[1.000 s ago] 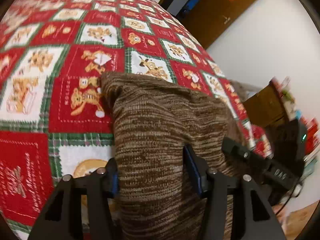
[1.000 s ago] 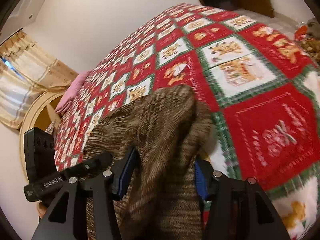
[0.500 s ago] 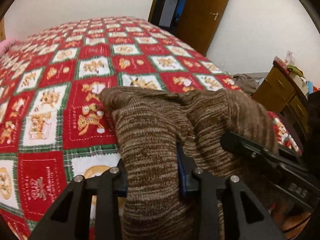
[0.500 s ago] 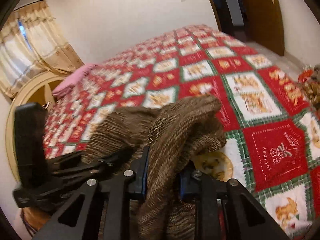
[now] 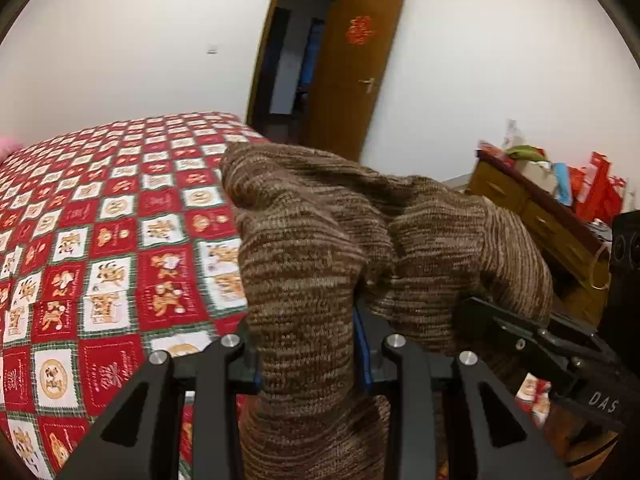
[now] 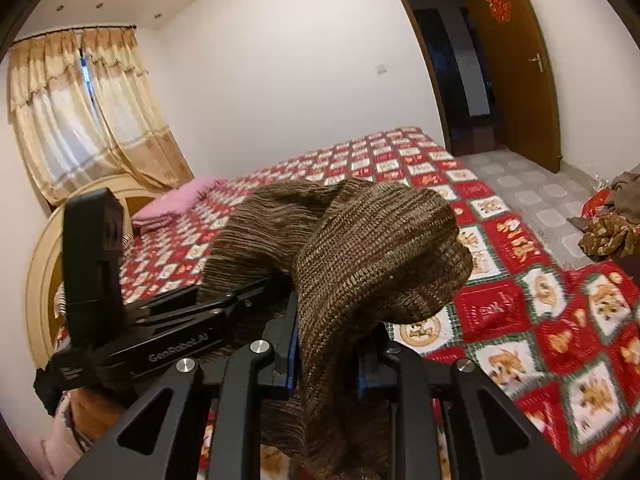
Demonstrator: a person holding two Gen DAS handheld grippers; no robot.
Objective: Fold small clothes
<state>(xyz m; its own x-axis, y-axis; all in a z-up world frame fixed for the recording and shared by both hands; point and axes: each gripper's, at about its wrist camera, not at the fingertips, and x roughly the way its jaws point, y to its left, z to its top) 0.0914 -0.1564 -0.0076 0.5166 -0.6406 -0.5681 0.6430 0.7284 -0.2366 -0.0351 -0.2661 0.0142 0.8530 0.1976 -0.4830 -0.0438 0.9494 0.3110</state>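
Knit fabric fills the space between my fingers on both sides: my left gripper (image 5: 306,354) has its blue pads pressed in on a thick bunch of the brown striped sweater (image 5: 320,248), and my right gripper (image 6: 326,354) is clamped narrow on another bunch of the same sweater (image 6: 360,248). Neither claw stands wide; each is closed down onto the cloth, with the knit hanging below the fingers and mounding above them. The sweater is lifted off the bed, draped in a hump between my two claws, over the near edge of the bedspread (image 5: 100,240). From my left camera I see my right gripper's black body just beside me on the right, partly buried under a fold of the knit; from my right camera my left gripper's body sits low on the left, the cloth running across to it. Beneath and beyond the sweater lies the red, white and green checked bedspread (image 6: 560,320) with its bear squares. Farther along, near the head edge of the bed, a pink pillow (image 6: 172,208) rests beside a cream headboard (image 6: 44,256). Off the right edge stands a wooden dresser (image 5: 552,232) piled with bright packets. Farthest back are cream curtains (image 6: 80,112) and an open brown door (image 5: 352,76).
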